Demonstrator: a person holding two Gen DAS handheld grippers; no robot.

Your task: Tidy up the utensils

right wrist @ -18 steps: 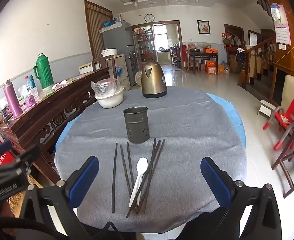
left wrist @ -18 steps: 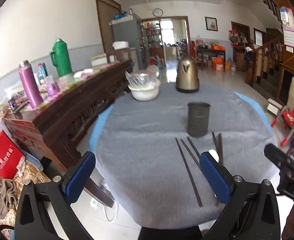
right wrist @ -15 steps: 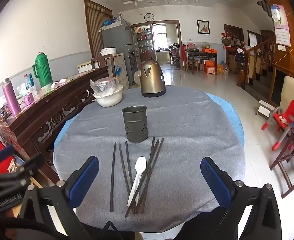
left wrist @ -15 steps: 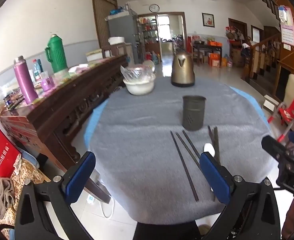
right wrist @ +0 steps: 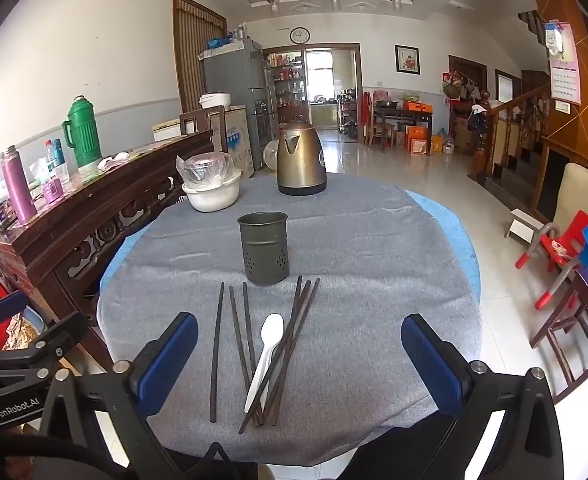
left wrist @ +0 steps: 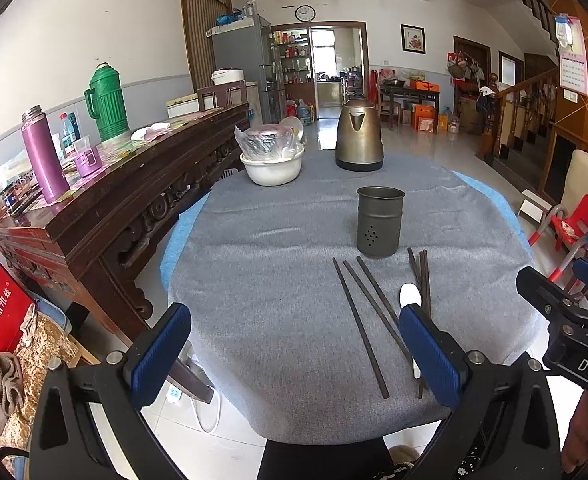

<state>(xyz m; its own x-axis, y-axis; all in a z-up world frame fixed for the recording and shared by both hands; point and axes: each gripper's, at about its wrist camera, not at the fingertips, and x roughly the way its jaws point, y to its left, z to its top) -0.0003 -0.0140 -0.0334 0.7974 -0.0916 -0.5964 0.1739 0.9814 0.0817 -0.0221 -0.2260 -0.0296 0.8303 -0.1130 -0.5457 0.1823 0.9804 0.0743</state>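
A dark metal utensil holder (right wrist: 264,248) (left wrist: 379,222) stands upright on the grey-clothed round table (right wrist: 373,264). In front of it lie several dark chopsticks (right wrist: 216,350) (left wrist: 359,326) and a white spoon (right wrist: 266,356) (left wrist: 409,295), some crossing each other. My right gripper (right wrist: 294,364) hovers open over the near table edge, the utensils between and beyond its blue pads. My left gripper (left wrist: 294,350) is open too, left of the chopsticks; its right pad hides part of the spoon.
A brass kettle (right wrist: 299,160) and a white bowl with a plastic-wrapped dish (right wrist: 212,190) sit at the table's far side. A dark wooden sideboard (left wrist: 106,196) with flasks runs along the left. Red child chairs (right wrist: 553,248) stand to the right.
Both views have tilted slightly, so the table and the utensils sit a little differently in frame. Both grippers stay open and nothing on the table has moved.
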